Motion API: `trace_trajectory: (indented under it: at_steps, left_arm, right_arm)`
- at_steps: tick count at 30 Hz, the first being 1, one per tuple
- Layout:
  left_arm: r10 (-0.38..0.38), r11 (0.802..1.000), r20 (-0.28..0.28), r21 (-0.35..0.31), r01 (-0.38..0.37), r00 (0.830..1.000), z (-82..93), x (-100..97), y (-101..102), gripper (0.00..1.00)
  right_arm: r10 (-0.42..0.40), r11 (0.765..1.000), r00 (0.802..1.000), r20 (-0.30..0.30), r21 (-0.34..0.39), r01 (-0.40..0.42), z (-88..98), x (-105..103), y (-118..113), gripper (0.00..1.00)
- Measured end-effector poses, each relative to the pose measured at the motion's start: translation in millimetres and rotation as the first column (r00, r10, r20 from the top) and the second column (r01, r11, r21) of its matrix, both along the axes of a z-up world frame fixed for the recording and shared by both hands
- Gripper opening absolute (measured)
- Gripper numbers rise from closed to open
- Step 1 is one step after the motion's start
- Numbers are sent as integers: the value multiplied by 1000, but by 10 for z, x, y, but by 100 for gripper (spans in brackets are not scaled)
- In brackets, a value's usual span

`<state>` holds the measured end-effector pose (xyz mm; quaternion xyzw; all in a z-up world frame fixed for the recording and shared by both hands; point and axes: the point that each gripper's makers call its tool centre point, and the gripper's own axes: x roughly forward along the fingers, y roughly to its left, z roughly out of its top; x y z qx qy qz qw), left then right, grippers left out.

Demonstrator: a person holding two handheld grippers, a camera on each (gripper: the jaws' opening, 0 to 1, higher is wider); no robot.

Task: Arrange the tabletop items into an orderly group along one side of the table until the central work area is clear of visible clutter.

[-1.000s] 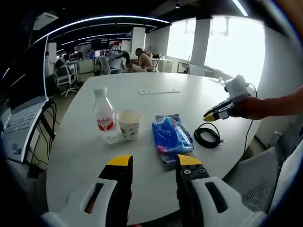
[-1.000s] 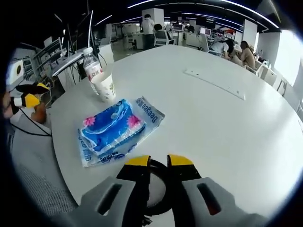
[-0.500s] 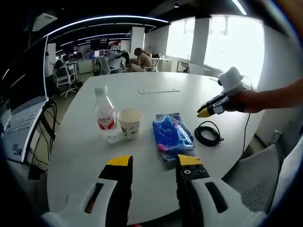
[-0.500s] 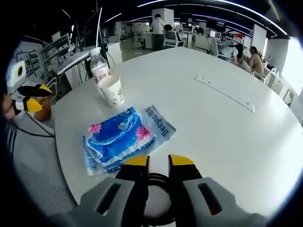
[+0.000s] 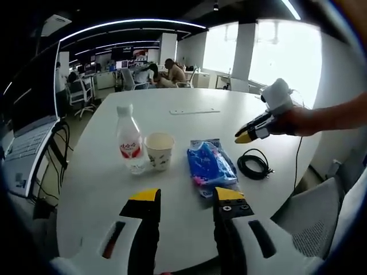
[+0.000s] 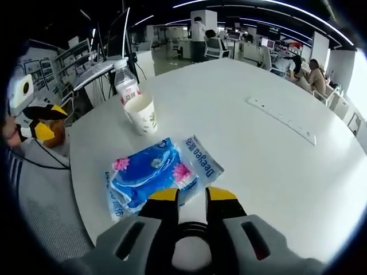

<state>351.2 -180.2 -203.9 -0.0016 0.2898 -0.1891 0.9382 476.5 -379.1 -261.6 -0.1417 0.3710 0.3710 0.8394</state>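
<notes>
1. A clear plastic water bottle with a red label [image 5: 129,145] stands on the round white table [image 5: 189,103], farthest to the left of the things in the left gripper view.
2. A white paper cup [image 5: 158,150] stands just beside the bottle, on its right.
3. Next to the cup lies a blue plastic pack of tissues [image 5: 210,166], flat on the table.
4. A black coiled cable [image 5: 252,165] lies to the right of the tissue pack, near the table edge.
5. The left gripper [image 5: 180,196] hangs above the near edge with its jaws apart and nothing between them.
6. The right gripper [image 6: 186,196] hangs over the cable, jaws a little apart and holding nothing.
7. I think the bottle or cup could tip if a gripper bumps them, because they stand so close.
8. The cable is floppy, so it could slip out or slide off the edge.
9. In the right gripper view the cable is mostly hidden under the jaws. I cannot tell if the cup has anything inside.
</notes>
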Motion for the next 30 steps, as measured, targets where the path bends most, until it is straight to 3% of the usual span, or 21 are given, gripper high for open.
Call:
trace_trajectory:
  at_steps: [15,30]
  left_arm:
    - [10,1000,9,-13,-10,1000,45,63,-14,35]
    - [37,999,7,-32,-37,999,39,47,-6,35]
  right_arm:
    - [21,999,999,-47,51,-18,-30,145,271,22]
    - [96,995,992,-76,18,-95,-112,245,521,29]
